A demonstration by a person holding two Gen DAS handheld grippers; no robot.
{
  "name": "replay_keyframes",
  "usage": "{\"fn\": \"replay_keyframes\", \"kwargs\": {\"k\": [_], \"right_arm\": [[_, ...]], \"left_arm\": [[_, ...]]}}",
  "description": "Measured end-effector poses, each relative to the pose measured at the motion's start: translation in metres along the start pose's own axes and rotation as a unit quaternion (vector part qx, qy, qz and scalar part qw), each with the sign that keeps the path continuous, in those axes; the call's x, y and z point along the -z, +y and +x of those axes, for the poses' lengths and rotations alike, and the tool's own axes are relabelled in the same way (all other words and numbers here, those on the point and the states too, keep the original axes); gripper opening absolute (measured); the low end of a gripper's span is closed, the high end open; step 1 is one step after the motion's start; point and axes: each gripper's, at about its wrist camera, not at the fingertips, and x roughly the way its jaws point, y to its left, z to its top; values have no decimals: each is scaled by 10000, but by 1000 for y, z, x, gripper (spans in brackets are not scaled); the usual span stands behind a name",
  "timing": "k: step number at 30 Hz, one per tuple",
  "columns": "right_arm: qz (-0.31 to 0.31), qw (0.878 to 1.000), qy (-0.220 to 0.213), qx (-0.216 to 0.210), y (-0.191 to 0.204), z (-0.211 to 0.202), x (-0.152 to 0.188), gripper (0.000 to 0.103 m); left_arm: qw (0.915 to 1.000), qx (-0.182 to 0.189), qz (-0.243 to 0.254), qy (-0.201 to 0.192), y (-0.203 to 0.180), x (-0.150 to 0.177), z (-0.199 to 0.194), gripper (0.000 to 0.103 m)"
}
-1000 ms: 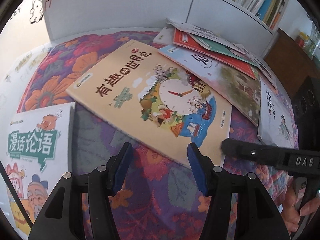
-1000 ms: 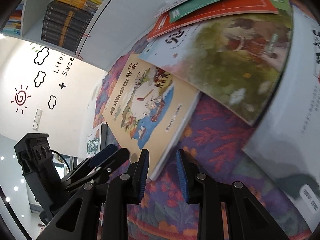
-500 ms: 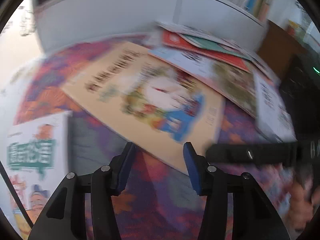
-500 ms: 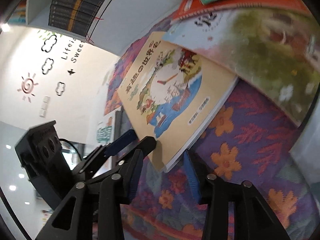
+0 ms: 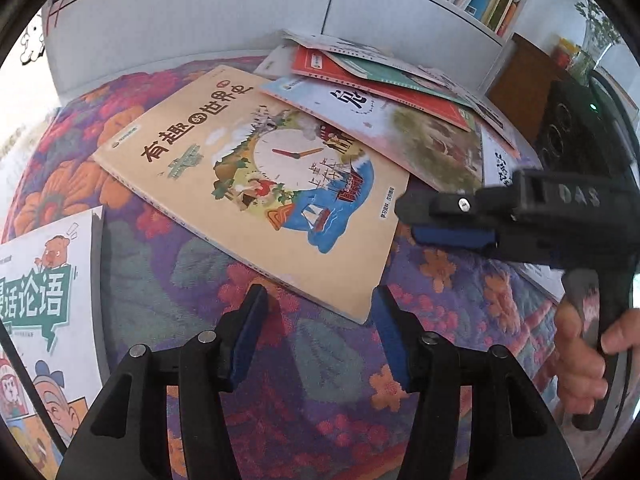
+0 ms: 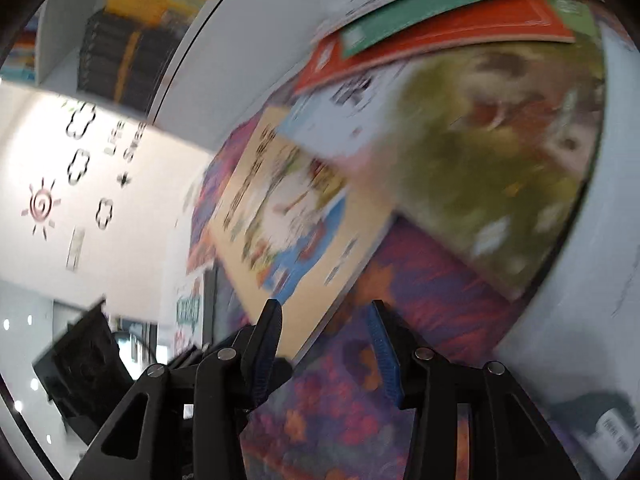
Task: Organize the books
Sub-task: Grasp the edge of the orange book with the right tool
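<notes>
Both tongs closing in on the clock-cover book

Left wrist view: my left gripper stands partly open and empty, the clock-cover book lying flat on the floral cloth just beyond it; my right gripper hovers at the book's right edge.
Right wrist view, blurred: my right gripper has just opened, its 2 pads straddling the book's near corner without pressing. Pinching only that thin corner could bend the cover, and the overlapping book could drag along.

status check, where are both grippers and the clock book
Left gripper open, short of clock book. Right gripper open, at its near corner. Illustrated book overlaps its far edge.
</notes>
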Motion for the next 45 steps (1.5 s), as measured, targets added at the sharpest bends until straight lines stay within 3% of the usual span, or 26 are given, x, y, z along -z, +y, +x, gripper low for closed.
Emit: {"fn": "replay_keyframes", "kwargs": {"k": [6, 10, 13, 15, 17, 33, 39, 43, 45], "right_arm": [[66, 9999, -145, 6, -2, 4, -10, 40], [443, 9972, -124, -582, -16, 12, -23, 41], [847, 9912, -119, -1015, -30, 12, -26, 37], [798, 9923, -225, -920, -29, 13, -23, 28], [755, 9941, -315, -708, -29, 17, -19, 10], [1753, 9802, -505, -769, -37, 26, -29, 9], [1466, 9856, -595, -605, -28, 25, -30, 8], [1174, 9888, -822, -410, -20, 22, -22, 9], [1165, 9895, -688, -501, -19, 23, -16, 9]], "left_arm": [[9998, -112, 158, -31, -6, 0, 4, 55], [9994, -186, 281, -50, -10, 0, 7, 55], [9993, -194, 321, -47, -10, -1, 8, 55], [9993, -177, 312, -55, -10, -1, 7, 55], [9994, -167, 311, -62, -10, -1, 7, 55], [9997, -81, 229, -79, -9, -1, 8, 57], [9999, -7, 130, -84, -7, -1, 8, 57], [9995, 201, -263, -19, 4, -2, 2, 57], [9988, 187, -455, 32, 11, -1, -3, 57]]}}
